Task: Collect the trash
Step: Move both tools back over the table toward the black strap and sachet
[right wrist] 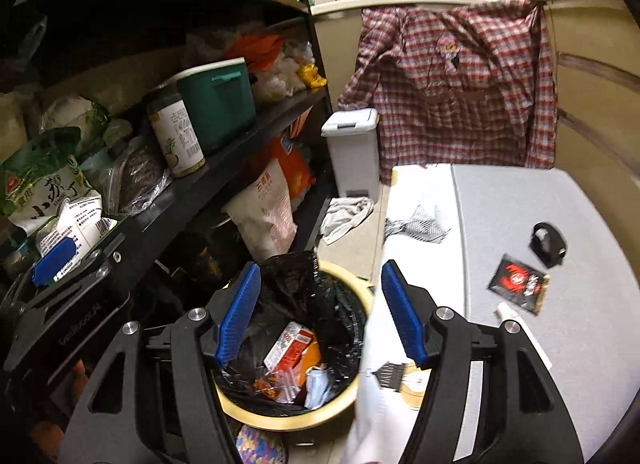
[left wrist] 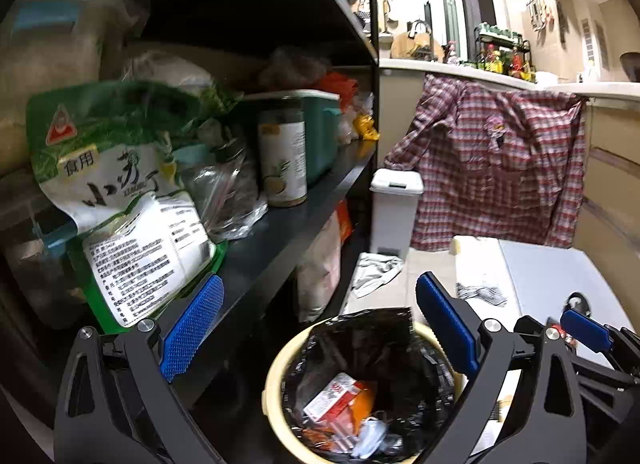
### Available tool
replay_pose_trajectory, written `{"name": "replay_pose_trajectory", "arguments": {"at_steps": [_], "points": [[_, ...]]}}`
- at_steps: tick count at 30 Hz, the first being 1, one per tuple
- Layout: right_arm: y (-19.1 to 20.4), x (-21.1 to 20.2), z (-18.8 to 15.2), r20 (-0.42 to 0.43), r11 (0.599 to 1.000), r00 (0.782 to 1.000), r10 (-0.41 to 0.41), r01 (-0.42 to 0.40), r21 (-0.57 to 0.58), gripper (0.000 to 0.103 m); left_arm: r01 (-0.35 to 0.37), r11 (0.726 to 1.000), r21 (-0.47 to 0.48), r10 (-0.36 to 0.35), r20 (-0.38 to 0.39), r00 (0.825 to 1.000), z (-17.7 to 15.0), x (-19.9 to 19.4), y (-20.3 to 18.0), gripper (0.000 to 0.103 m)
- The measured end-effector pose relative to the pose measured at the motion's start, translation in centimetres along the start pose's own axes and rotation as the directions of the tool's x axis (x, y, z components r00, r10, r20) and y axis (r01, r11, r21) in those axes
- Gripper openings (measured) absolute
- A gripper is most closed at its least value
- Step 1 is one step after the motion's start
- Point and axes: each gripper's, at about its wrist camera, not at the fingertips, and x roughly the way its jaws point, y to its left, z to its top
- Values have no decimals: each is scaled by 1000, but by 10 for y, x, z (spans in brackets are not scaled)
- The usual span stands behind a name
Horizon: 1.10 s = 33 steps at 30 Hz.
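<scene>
Trash: a dark packet (right wrist: 518,285) with a red emblem lies flat on the grey table (right wrist: 560,224), near its right edge; just behind it stands a small black holder (right wrist: 549,244); touching the packet's near corner lies a white tube-like strip (right wrist: 524,338), running toward the near edge
Trash already in: a red-and-white carton (right wrist: 290,346), wrappers and a pale crumpled mask sit in the bin (right wrist: 348,416); the bin has a cream rim and a black liner (right wrist: 296,284), and stands on the floor between the shelf (right wrist: 224,168) and the table's left edge
Right gripper (right wrist: 320,320): spread, nothing between the pads; it hangs over the bin, pointing down into it
Left gripper (left wrist: 320,328): spread wide, empty; it sits over the bin's shelf side, beside the right one
Direction: from the right gripper the packet lies to the right and a little ahead, across the table's left edge; the bin is directly beneath
Long axis: the packet sits as a diamond, one corner toward the gripper; the strip's length runs from the packet back toward the near edge
Nearer hand: the right, by my reading; the left is on the far side of the bin
Next move, as judged: swing the right gripper rightward over the table, turn the jaws across the packet's short side; a flat packet may slide rather than lift
Also on the table: white cloth (right wrist: 416,200) along the left edge; whether it is trash I cannot tell
</scene>
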Motion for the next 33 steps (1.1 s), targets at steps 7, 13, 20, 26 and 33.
{"name": "replay_pose_trajectory", "arguments": {"at_steps": [7, 13, 20, 26, 33], "points": [[-30, -39, 8, 73, 999, 996, -54, 55, -3, 66, 75, 997, 5, -75, 48, 996, 12, -25, -34, 95], [-69, -63, 12, 109, 992, 987, -122, 119, 35, 67, 150, 987, 49, -153, 66, 986, 15, -38, -80, 95], [-118, -79, 9, 118, 975, 970, -212, 201, 99, 67, 223, 969, 104, -230, 62, 971, 10, -46, -133, 95], [-157, -89, 10, 130, 954, 950, -283, 265, 141, 69, 287, 950, 122, -292, 30, 956, 5, -40, -173, 95], [-205, -90, 8, 124, 921, 924, -361, 333, 201, 69, 343, 928, 144, -346, -7, 938, -7, -25, -207, 95]]}}
